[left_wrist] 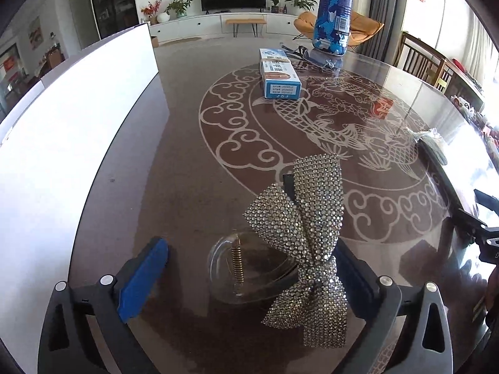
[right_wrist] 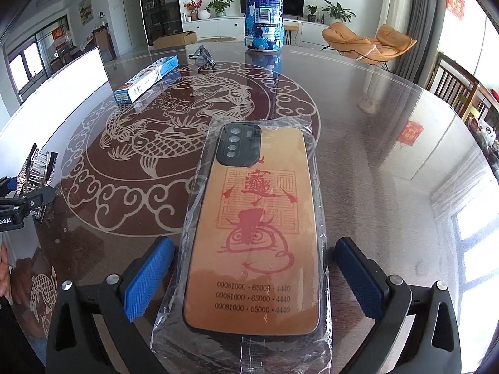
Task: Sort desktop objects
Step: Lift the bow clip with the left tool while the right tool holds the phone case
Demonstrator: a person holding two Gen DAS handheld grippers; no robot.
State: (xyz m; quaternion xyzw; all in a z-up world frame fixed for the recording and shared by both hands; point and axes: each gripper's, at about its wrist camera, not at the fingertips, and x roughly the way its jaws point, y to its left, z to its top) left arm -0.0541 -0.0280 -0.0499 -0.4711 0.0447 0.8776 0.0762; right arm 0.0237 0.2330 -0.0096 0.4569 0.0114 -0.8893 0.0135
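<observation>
Now both tongs stand wide apart over a round, glass-topped worktop with a carp pattern under the glass.

Left tongs: the blue pads are spread, and a rhinestone bow hair clip sits between them on the glass. Its clear claw and brass spring show beneath the bow. The left pad is well clear of the clip. The bow overlaps the right pad in this view, so I cannot tell whether they touch. From the right wrist view the same clip shows at the far left edge, beside the left tongs' black frame.

Right tongs: the pads are spread on either side of a phone case, orange-brown with red print, sealed in a clear bag and lying flat on the glass. Neither pad presses the case; a gap shows on both sides.

Farther back, a blue-and-white box lies flat near the middle of the worktop. Behind it stands a blue camouflage bottle, upright, with a small dark clip between the two. A white board runs along the left edge of the worktop.
</observation>
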